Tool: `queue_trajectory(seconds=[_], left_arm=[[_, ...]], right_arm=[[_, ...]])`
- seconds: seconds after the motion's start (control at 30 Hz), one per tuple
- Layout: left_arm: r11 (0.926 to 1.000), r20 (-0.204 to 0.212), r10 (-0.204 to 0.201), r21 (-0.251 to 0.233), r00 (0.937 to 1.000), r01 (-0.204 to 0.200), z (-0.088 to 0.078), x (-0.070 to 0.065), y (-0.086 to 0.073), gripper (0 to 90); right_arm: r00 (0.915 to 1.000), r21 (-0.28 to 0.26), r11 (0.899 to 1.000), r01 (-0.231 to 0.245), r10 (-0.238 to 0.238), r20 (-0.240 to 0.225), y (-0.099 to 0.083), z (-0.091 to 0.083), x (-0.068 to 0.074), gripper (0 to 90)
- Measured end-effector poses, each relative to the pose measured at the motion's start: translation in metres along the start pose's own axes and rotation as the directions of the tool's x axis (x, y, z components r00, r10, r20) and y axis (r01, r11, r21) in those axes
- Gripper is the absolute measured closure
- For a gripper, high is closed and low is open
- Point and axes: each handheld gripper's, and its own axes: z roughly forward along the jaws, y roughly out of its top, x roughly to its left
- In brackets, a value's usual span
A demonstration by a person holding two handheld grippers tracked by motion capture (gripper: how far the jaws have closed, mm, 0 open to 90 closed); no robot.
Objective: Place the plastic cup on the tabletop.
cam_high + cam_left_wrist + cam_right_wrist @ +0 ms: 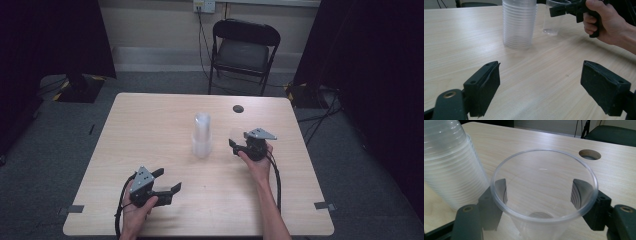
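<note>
Right gripper view | single cup (544, 195) between right tongs (540, 200), gripped | left tongs (540, 87) wide

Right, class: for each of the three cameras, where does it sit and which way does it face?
High view: above the table, looking forward and down; both forearms, left gripper, right gripper.
Left gripper view: behind its open jaws, facing the cup stack and the right hand.
Right gripper view: looks down into the single cup between its jaws.
All three share the cup stack.
</note>
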Motion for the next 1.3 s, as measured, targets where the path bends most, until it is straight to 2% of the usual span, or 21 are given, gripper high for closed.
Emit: queue_trajectory(seconds=[0.2,0.23,0.37,0.43,0.5,0.6,0.7,0.97,1.13,1.27,1.3], left_arm=[[1.0,-0.03,0.004,-0.007,0.9995,-0.004,0.0,0.003,-0.002,15.9],[0.9998,-0.047,0.017,-0.013,0.9988,-0.018,0.0,0.004,-0.003,15.8],[0.9998,-0.053,0.011,-0.017,0.9985,-0.012,0.0,0.004,-0.003,15.8],[0.9994,-0.058,0.006,-0.032,0.9983,-0.008,-0.001,0.006,-0.003,15.9],[0.9995,-0.068,0.011,-0.029,0.9976,-0.013,-0.001,0.006,-0.003,15.9],[0.9996,-0.07,0.009,-0.025,0.9975,-0.011,-0.002,0.007,-0.003,15.8],[0.9996,-0.073,0.005,-0.028,0.9974,-0.007,-0.002,0.007,-0.002,15.7],[0.9997,-0.08,0.007,-0.021,0.9968,-0.009,0.0,0.005,0.0,15.7],[0.9998,-0.092,0.003,-0.019,0.9958,-0.005,0.001,0.007,-0.001,15.7],[0.9997,-0.099,-0.005,-0.025,0.9951,0.003,0.0,0.009,-0.002,15.7],[0.9999,-0.108,-0.004,-0.01,0.9942,0.003,-0.001,0.01,-0.002,15.8]], right_arm=[[0.9998,0.046,0.999,-0.013,0.014,-0.013,-0.005,0.005,0.0,26.6],[0.9995,0.048,0.999,-0.026,0.027,-0.019,-0.008,0.006,-0.002,25.5],[0.9987,0.055,0.997,-0.044,0.045,-0.024,-0.009,0.007,-0.003,22.4],[0.9964,0.073,0.994,-0.078,0.08,-0.029,-0.011,0.008,-0.005,20.3],[0.9952,0.091,0.992,-0.09,0.093,-0.029,-0.013,0.007,-0.005,18.0],[0.9951,0.095,0.991,-0.092,0.095,-0.027,-0.014,0.006,-0.004,17.2],[0.9955,0.091,0.991,-0.094,0.095,-0.002,-0.015,0.001,-0.005,16.8],[0.9926,0.106,0.987,-0.121,0.122,0.002,-0.018,-0.007,-0.003,13.9],[0.9932,0.093,0.989,-0.116,0.117,-0.004,-0.018,-0.011,0.001,13.7],[0.9914,0.093,0.987,-0.13,0.131,-0.003,-0.025,-0.017,0.001,14.1],[0.9909,0.095,0.986,-0.134,0.135,0.002,-0.026,-0.018,0.002,14.3]])
